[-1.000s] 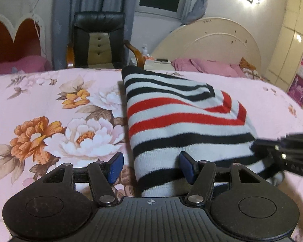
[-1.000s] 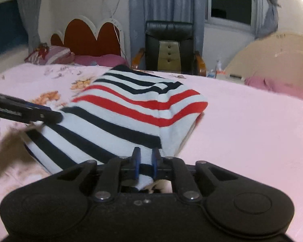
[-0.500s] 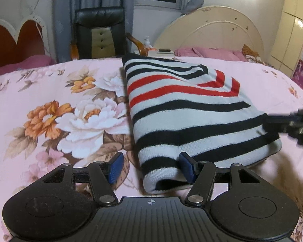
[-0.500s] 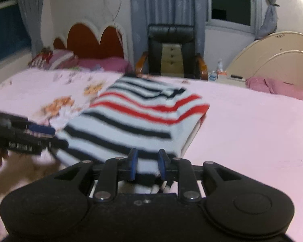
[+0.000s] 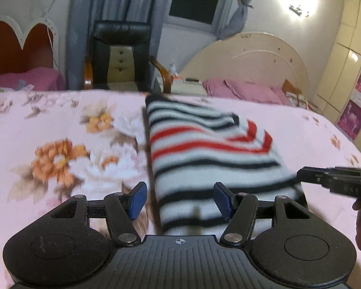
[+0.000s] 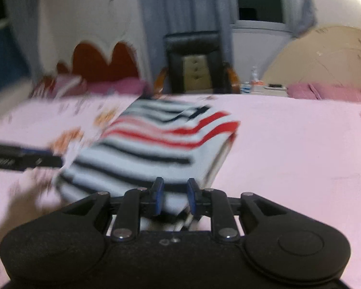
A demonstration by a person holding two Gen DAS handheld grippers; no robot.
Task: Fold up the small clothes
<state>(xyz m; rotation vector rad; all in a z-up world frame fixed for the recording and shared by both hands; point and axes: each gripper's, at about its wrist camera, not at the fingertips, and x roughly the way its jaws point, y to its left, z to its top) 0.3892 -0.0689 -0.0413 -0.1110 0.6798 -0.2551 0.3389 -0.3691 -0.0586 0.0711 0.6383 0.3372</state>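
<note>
I see my right tool (image 6: 173, 196) has just been opening off the near edge of the striped sweater (image 5: 204, 151), now folded on the bed (image 5: 60, 125), and my left tool (image 5: 179, 198) gapes empty, so this fold looks done.

Black hand-held gripper (image 5: 179, 200) with blue pads (image 5: 137, 198) and silver screws.
</note>
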